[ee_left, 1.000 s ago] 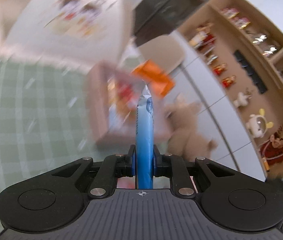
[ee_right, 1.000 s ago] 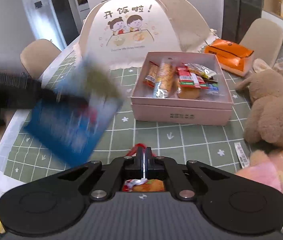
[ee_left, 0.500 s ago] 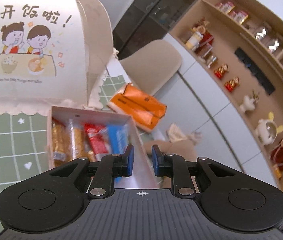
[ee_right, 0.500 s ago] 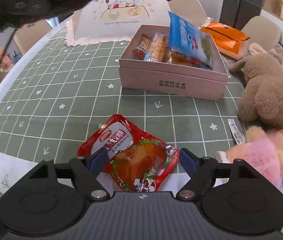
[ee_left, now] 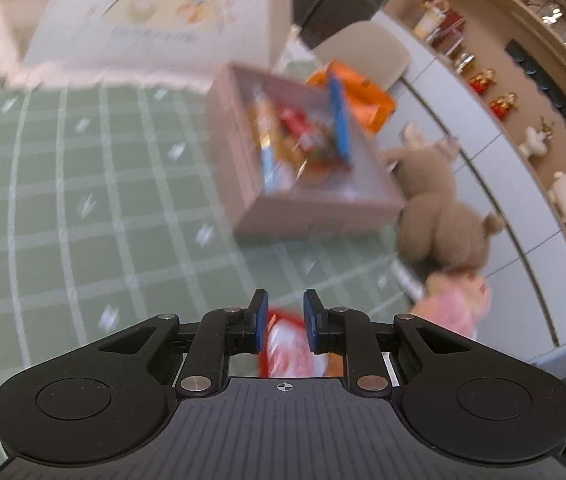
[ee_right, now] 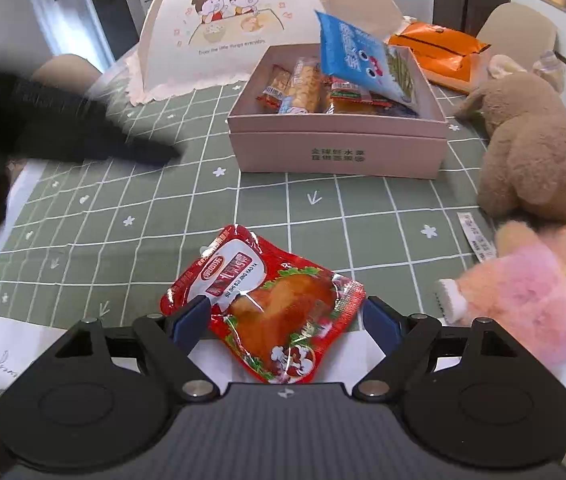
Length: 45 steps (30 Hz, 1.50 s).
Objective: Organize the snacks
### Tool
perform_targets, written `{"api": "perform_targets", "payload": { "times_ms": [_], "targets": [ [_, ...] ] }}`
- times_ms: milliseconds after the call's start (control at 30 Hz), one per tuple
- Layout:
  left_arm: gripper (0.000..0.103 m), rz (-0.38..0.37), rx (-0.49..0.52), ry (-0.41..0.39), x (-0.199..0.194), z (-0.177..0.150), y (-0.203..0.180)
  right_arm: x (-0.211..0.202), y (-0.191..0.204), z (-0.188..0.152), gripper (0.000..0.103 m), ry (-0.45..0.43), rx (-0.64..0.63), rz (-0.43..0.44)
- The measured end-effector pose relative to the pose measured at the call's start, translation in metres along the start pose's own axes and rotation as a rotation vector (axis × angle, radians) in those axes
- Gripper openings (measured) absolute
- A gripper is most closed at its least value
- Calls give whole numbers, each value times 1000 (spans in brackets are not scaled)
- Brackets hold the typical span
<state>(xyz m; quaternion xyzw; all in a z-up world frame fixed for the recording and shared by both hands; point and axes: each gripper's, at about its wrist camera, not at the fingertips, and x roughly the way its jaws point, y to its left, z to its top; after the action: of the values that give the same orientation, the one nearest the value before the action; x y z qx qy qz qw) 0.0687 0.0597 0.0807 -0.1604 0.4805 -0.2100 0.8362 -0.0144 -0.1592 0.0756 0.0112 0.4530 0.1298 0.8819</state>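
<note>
A pink open box [ee_right: 339,148] of snack packets stands on the green checked tablecloth. A blue packet [ee_right: 359,60] leans upright in it at the right; the left wrist view shows the box [ee_left: 315,216] and the blue packet [ee_left: 339,120] blurred. A red chicken-leg packet [ee_right: 271,304] lies flat on the table at the near edge. My right gripper [ee_right: 285,316] straddles it, its jaws opening wide and the pads not pressing on it. My left gripper [ee_left: 286,316] has a narrow gap and holds nothing, with the red packet [ee_left: 287,340] below it.
A domed food cover [ee_right: 235,28] with a cartoon print stands behind the box, an orange tissue pack [ee_right: 439,48] to its right. A brown plush [ee_right: 535,152] and a pink plush [ee_right: 523,296] lie on the right. A dark blurred arm [ee_right: 83,136] crosses the left. White papers lie along the near edge.
My left gripper let go of the blue packet in the box and drew back toward the near table edge. My right gripper opened and the red packet now lies on the table.
</note>
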Motion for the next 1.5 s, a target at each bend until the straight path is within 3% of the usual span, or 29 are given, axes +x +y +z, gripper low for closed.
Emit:
{"api": "perform_targets", "payload": {
  "times_ms": [67,267,400,533,700,800,867,1000,1167,1367,1500],
  "targets": [
    [22,10,-17,23,4,-11,8,2,2,1,92,1,-10,23],
    [22,41,-47,45,14,-7,15,27,27,12,93,40,-105,18],
    [22,-33,-40,102,7,-9,4,10,23,11,93,15,-246,-11],
    [22,-162,-88,177,15,-26,-6,-6,-7,12,93,26,-229,40],
    [21,-53,-49,221,48,-36,-9,3,-10,17,93,62,-282,59],
    [21,-20,-56,233,55,-37,-6,18,-1,19,93,91,-338,94],
    [21,-2,-53,229,57,-35,-5,25,6,20,96,80,-379,73],
    [22,5,-68,225,61,-31,-4,38,9,28,96,61,-425,57],
    [21,15,-57,224,60,-29,-5,18,4,45,96,38,-521,178],
    [24,23,-70,209,63,-25,-4,39,24,41,96,110,-721,232],
    [24,27,-64,207,66,-21,-5,68,39,33,96,121,-876,151]
  ]
}}
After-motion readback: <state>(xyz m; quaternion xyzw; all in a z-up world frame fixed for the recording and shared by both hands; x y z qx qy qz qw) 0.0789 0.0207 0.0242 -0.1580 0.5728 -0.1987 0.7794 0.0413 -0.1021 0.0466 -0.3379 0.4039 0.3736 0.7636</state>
